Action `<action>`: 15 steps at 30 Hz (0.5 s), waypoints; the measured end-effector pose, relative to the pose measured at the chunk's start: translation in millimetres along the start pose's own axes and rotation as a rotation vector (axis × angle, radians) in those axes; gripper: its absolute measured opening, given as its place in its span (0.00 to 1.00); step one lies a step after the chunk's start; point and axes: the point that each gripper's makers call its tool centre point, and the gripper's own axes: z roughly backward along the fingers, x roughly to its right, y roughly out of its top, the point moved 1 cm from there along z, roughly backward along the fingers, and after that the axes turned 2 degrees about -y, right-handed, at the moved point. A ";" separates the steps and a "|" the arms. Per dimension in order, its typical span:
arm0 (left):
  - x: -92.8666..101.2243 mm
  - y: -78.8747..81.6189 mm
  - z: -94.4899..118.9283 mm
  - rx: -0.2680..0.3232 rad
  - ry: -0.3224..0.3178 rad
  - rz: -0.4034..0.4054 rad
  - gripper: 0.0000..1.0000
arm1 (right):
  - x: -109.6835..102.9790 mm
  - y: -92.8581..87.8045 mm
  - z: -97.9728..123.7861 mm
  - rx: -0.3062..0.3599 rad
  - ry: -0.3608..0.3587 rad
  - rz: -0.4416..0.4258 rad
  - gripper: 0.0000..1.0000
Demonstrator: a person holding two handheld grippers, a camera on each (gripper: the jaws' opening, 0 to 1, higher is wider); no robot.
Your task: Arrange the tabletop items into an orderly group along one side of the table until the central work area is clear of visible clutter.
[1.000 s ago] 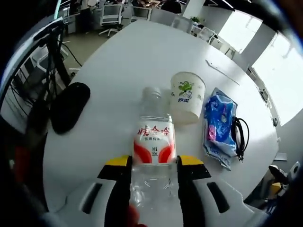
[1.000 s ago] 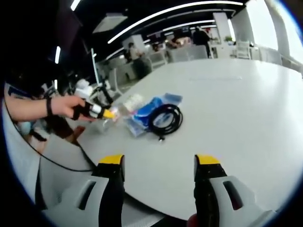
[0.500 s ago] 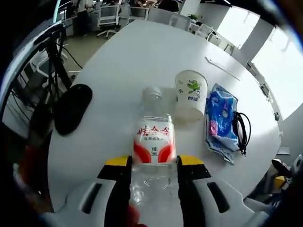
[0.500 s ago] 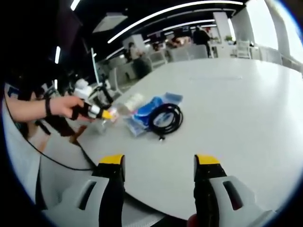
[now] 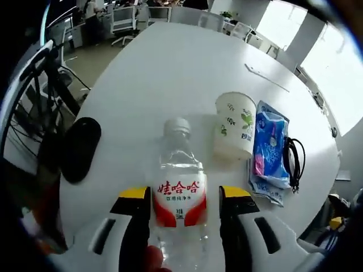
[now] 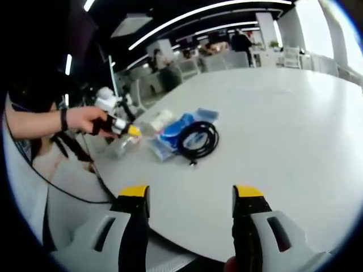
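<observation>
A clear water bottle (image 5: pixel 178 195) with a red and white label stands on the white table (image 5: pixel 164 68) between the jaws of my left gripper (image 5: pixel 185 192). The jaws are open, with a thin gap on each side of the bottle. Just past it lies a white paper cup (image 5: pixel 234 126) on its side, then a blue packet (image 5: pixel 270 148) and a coiled black cable (image 5: pixel 295 161). In the right gripper view, my right gripper (image 6: pixel 191 192) hangs open over bare table. Far to its left a hand holds the left gripper (image 6: pixel 126 129) at the bottle (image 6: pixel 122 145).
A flat black oval object (image 5: pixel 79 148) lies at the table's edge left of the bottle. Cables and chair legs show beyond that edge. The blue packet (image 6: pixel 176 127) and cable (image 6: pixel 197 141) lie near the table's left edge in the right gripper view, with open table (image 6: pixel 283 113) to their right.
My left gripper's jaws have spread apart and let go of the bottle. The left camera has drawn back a little. The right gripper has stayed still.
</observation>
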 end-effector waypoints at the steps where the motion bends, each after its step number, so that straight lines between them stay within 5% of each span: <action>1: -0.5 -0.9 -1.9 -0.014 0.003 -0.004 0.48 | 1.8 0.3 1.0 0.001 -0.004 -0.003 0.57; 5: -4.0 -2.6 -6.7 -0.043 0.019 -0.018 0.45 | 5.3 -1.3 2.3 -0.002 -0.013 -0.009 0.57; 15: -6.8 -2.2 0.5 0.028 -0.011 0.056 0.39 | 3.3 -2.3 -0.5 -0.006 -0.007 -0.013 0.57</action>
